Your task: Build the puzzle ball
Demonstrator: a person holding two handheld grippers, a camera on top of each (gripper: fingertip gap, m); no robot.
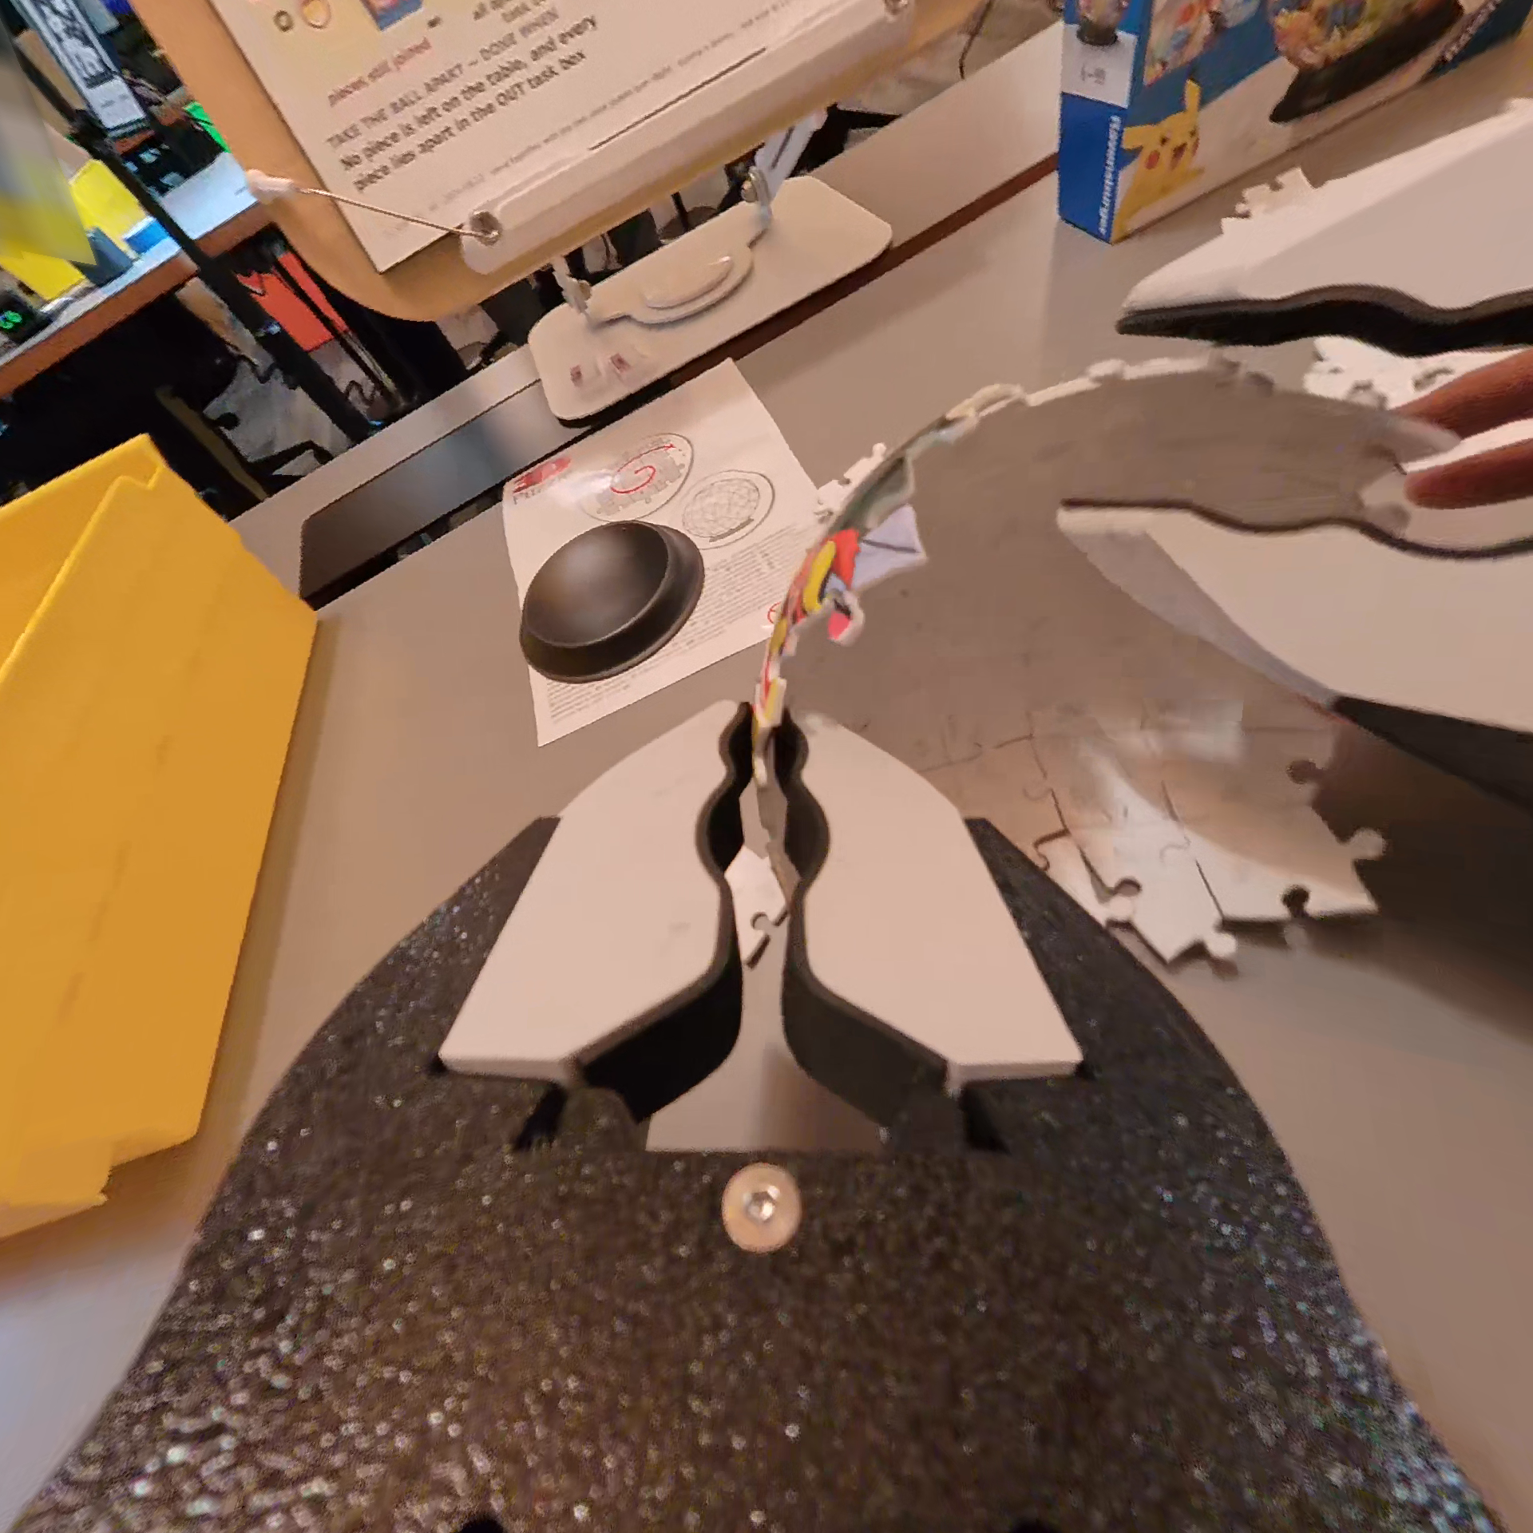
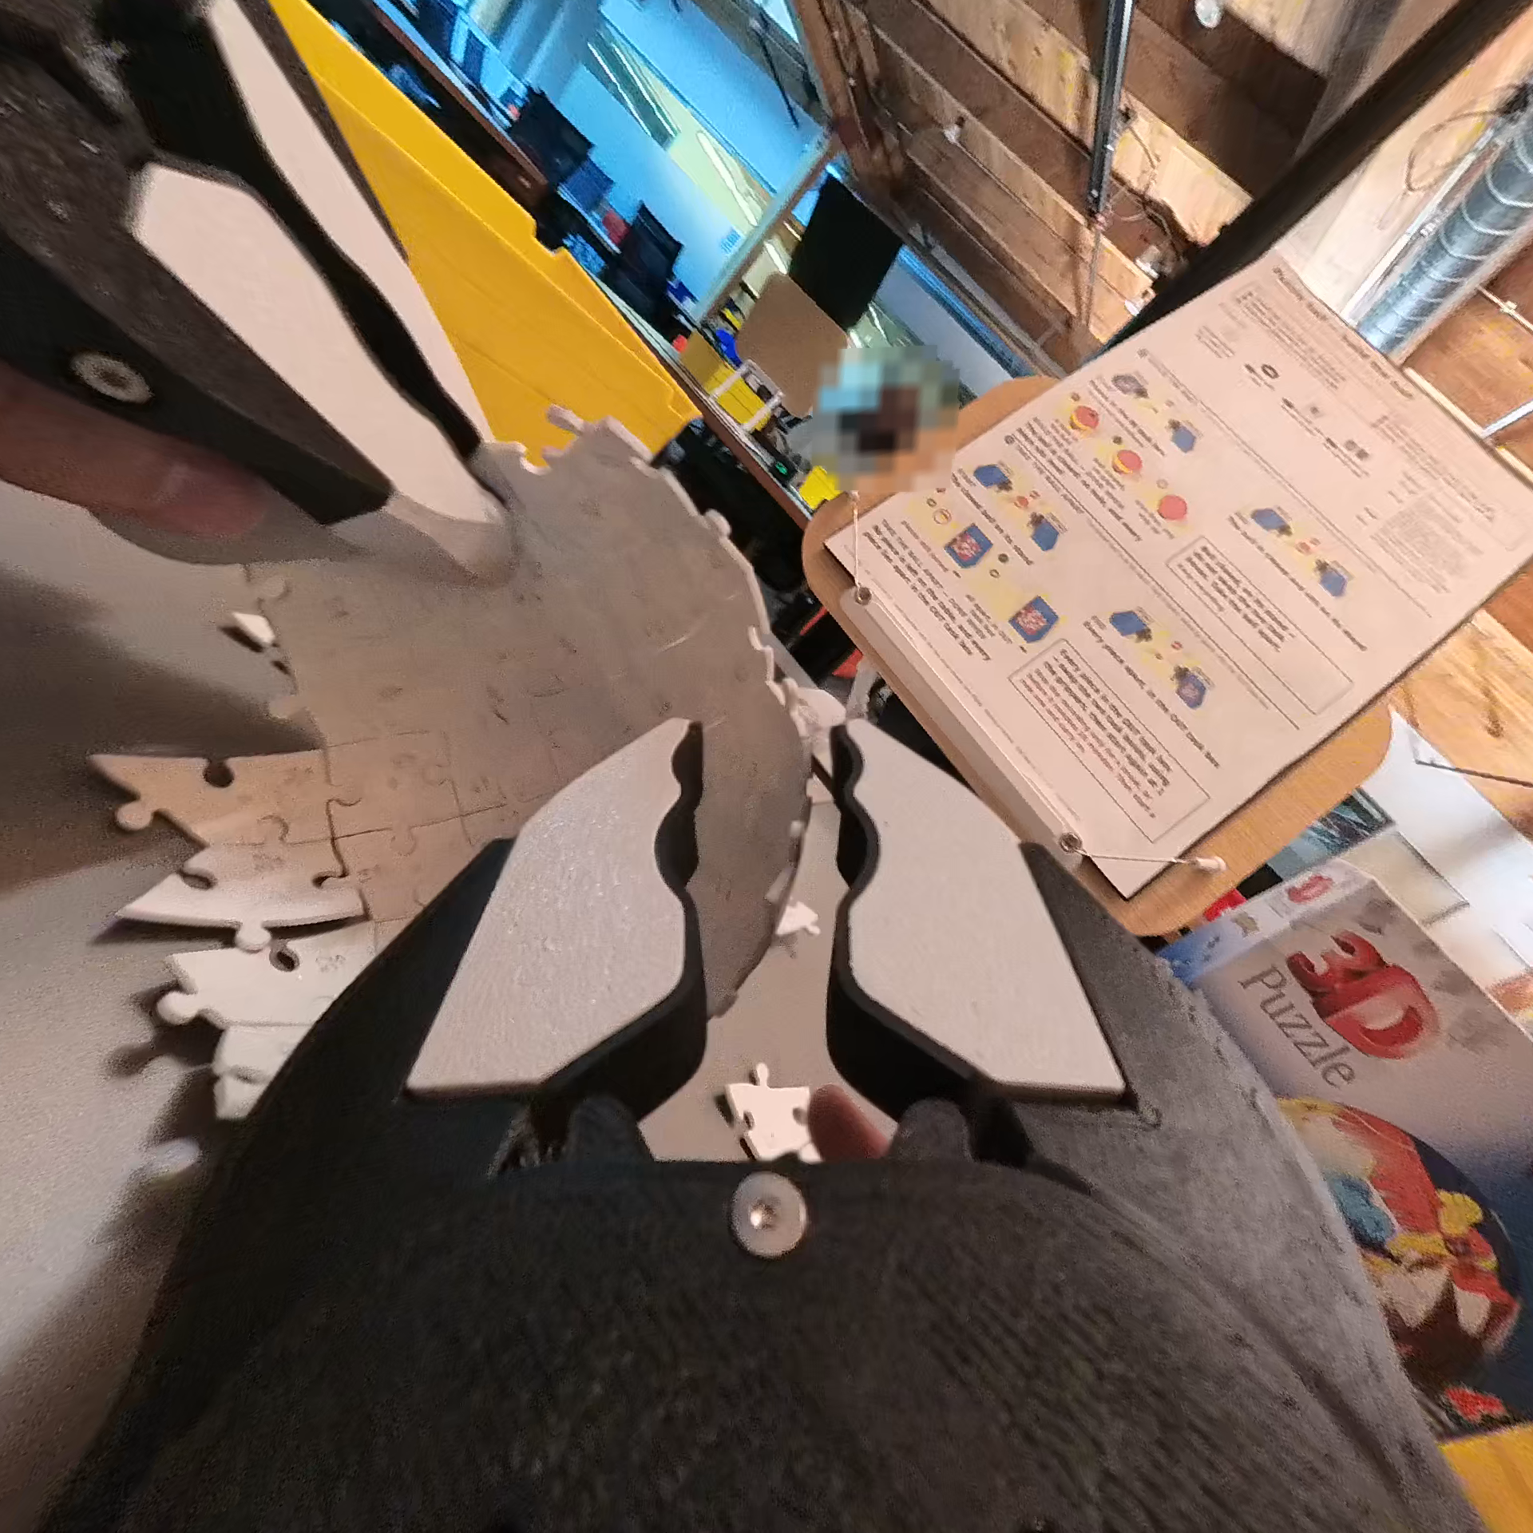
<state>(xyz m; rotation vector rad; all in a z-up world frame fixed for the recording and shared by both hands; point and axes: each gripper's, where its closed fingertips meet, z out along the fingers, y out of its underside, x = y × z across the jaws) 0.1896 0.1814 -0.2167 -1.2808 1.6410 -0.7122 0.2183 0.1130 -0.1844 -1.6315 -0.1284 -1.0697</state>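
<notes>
Left to right. Yellow bin [image 1: 124, 788], black ball stand [image 1: 612, 599] on leaflet. Left gripper [image 1: 767, 730] clenched on the rim of the curved puzzle shell [image 1: 1161, 464], which arcs up and rightward from the fingers. Right gripper [image 2: 759, 738] parted, straddling the shell's far rim (not pinching). Loose pieces [image 1: 1178, 838] on table below; right gripper is nearer them.

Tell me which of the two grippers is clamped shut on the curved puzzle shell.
The left gripper: its fingers pinch the rim of the puzzle shell. The right gripper has the shell's edge between its open fingers, with a gap on one side.
</notes>
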